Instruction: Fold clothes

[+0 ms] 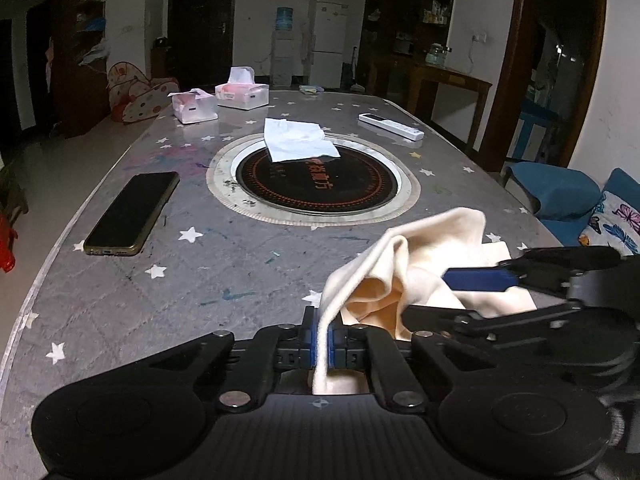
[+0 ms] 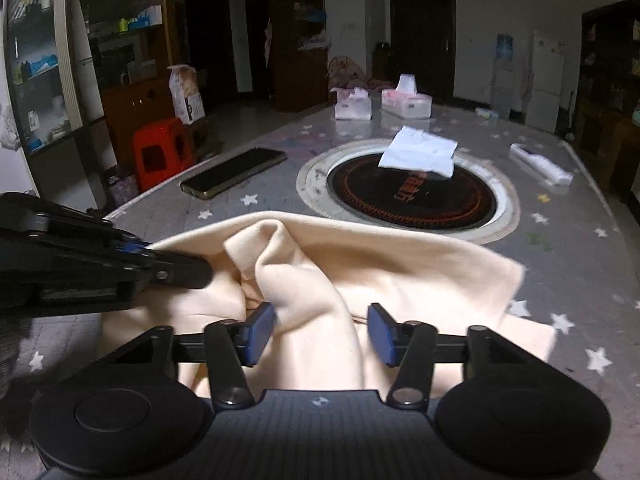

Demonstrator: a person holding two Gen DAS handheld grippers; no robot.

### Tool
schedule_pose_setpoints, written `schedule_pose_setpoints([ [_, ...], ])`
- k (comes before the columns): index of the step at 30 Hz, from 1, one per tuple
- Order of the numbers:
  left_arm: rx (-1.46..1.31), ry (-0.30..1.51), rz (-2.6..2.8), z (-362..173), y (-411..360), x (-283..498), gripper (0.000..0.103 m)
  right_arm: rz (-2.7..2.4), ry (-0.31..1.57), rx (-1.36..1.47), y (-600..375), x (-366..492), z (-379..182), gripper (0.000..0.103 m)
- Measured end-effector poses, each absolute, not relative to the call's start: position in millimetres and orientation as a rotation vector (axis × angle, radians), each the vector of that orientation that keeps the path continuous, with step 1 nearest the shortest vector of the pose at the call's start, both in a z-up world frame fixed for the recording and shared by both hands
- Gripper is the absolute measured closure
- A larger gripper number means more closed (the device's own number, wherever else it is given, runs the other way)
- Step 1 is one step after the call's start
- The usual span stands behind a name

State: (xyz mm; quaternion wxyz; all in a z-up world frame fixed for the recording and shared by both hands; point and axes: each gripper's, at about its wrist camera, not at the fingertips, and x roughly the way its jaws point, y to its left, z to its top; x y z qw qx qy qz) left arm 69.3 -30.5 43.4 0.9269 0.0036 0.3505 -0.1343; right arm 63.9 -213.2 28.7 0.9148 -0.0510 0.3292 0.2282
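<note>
A cream cloth (image 1: 424, 256) lies bunched on the near part of the star-patterned table (image 1: 200, 272). My left gripper (image 1: 323, 336) is shut on a raised edge of the cloth, which runs up between its blue pads. From the right wrist view, the same cloth (image 2: 400, 264) spreads ahead, and a thick fold rises between the pads of my right gripper (image 2: 322, 332). Its jaws stand apart; the left pad (image 2: 260, 332) touches the fold, while the right pad (image 2: 382, 334) stands clear of it. The left gripper (image 2: 192, 268) comes in from the left onto the cloth's edge.
A black phone (image 1: 132, 214) lies left of a round inset hob (image 1: 316, 188), with a white folded cloth (image 1: 298, 140) on its far rim. Two tissue boxes (image 1: 242, 94) and a white remote (image 1: 390, 125) sit further back. A blue chair (image 1: 556, 190) stands right, a red stool (image 2: 160, 152) left.
</note>
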Motion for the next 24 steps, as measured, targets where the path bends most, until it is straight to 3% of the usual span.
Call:
schedule_pose_setpoints([
  [3,0.002,0.722,-0.26,43.0,-25.6,68.0,0.098,0.481,0.691,-0.097,-212.2,67.2,24.9,0.078],
  [6,-0.009,0.719,-0.245,43.5,-19.5,66.0,0.098,0.475,0.672,-0.078,-218.4,58.7,30.9,0.088],
  [24,-0.095,0.725,-0.124,47.5,46.5,6.4,0.099,0.205,0.548,0.015,-344.0,-56.5,76.4,0.093],
])
